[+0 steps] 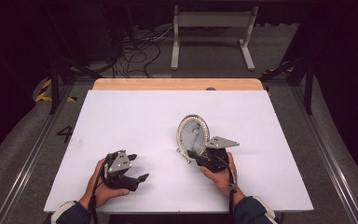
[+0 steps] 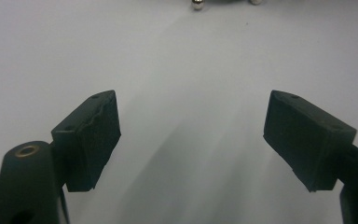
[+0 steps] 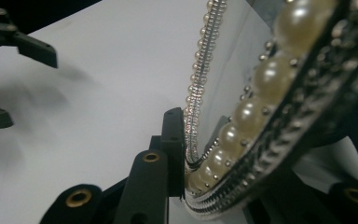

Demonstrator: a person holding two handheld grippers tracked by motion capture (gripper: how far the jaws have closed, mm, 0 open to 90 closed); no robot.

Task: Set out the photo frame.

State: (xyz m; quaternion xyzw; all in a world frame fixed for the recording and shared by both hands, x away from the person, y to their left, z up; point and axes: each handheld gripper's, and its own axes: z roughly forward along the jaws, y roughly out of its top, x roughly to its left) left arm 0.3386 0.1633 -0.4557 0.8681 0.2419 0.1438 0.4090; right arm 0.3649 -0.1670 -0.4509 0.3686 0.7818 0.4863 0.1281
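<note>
The frame (image 1: 193,134) is an oval picture frame with a silvery, beaded rim, and from the high view I see it on the white table (image 1: 135,116), right of centre and toward the near edge. Its glass face reflects light, and some picture shows inside, too small for me to read. My right gripper (image 1: 204,157) sits at the frame's near lower edge, with the right hand (image 1: 221,175) behind it. My left gripper (image 1: 133,170) rests well apart to the left, held by the left hand (image 1: 100,184), its jaws spread and holding nothing.

In the left gripper view, I look along the left gripper (image 2: 191,135) at bare table (image 2: 177,56). The two black pads (image 2: 91,140) stand wide apart with only white surface between them. At the top edge I can make out two small shiny knobs, likely the frame's bottom, though I cannot tell for sure.

In the right gripper view, the frame (image 3: 242,130) stands close up. Its rim carries a row of large pearl-like beads (image 3: 247,114), a fine silver beaded chain along the inner edge, and a ribbed metal outer band. The right gripper (image 3: 205,172) pinches the lower rim: one jaw presses the glass side, the other is behind the rim. Far off at the left I see the other gripper's black jaws (image 3: 32,46) over the table (image 3: 98,93).
</note>
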